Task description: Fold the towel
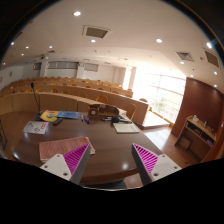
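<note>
A pinkish-brown towel (62, 146) lies flat on the dark wooden table (108, 150), just ahead of my left finger and partly hidden by it. My gripper (112, 160) is held above the table's near edge, open and empty, with a wide gap between its two magenta pads (148, 158). The towel is to the left of the gap, not between the fingers.
Farther along the table lie a white paper (126, 127), a yellow and blue object (52, 116), a patterned paper (37, 127) and a dark box-like item (103, 109). Wooden benches curve round the room. A wooden shelf (196, 132) stands at the right.
</note>
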`<state>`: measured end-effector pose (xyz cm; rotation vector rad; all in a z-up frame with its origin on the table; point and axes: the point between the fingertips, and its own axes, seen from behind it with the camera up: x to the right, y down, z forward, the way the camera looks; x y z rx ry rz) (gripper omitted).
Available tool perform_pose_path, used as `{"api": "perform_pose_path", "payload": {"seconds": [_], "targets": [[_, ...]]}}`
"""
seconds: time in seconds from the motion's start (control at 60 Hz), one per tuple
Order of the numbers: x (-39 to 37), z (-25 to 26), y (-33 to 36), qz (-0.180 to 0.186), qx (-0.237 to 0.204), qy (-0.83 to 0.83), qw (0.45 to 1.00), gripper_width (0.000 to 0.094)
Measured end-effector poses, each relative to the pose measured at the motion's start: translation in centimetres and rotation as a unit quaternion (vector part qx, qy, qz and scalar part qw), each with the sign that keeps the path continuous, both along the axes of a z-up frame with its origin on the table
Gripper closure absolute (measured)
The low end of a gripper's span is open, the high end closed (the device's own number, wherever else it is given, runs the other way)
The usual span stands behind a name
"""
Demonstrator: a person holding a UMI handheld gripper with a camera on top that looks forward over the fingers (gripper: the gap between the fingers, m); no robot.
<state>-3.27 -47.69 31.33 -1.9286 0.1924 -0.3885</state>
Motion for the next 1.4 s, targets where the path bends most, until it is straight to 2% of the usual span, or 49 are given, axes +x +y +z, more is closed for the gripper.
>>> {"api": "perform_pose_path", "payload": {"seconds": [0.2, 0.283, 0.45, 0.6, 0.717, 0.85, 0.967, 1.133, 1.2, 1.267, 1.333, 1.4], "targets": [[-1.8, -4.6, -0.1, 0.023, -0.025, 0.016, 0.999, 0.0086], [-4.3, -8.9, 0.4, 0.047, -0.041, 0.022, 0.998, 0.0076], [-13.2, -16.3, 2.8, 0.139, -0.078, 0.053, 0.986, 0.0083], [-23.2, -19.8, 8.9, 0.224, -0.083, 0.086, 0.967, 0.0083], [-29.5, -22.3, 14.3, 0.276, -0.092, 0.074, 0.954, 0.0080], [-34.1, -26.0, 20.2, 0.300, -0.107, 0.059, 0.946, 0.0083], [-35.5, -28.9, 24.0, 0.300, -0.126, 0.052, 0.944, 0.0103], [-36.2, -31.6, 25.3, 0.309, -0.159, 0.042, 0.937, 0.0288], [-35.9, -31.3, 25.6, 0.311, -0.152, 0.026, 0.938, 0.0452], [-35.7, -31.8, 26.0, 0.313, -0.157, 0.027, 0.936, 0.0578], [-34.9, -31.8, 26.3, 0.309, -0.158, 0.003, 0.938, 0.0813], [-34.5, -31.7, 26.4, 0.308, -0.156, -0.018, 0.938, 0.0855]]}}
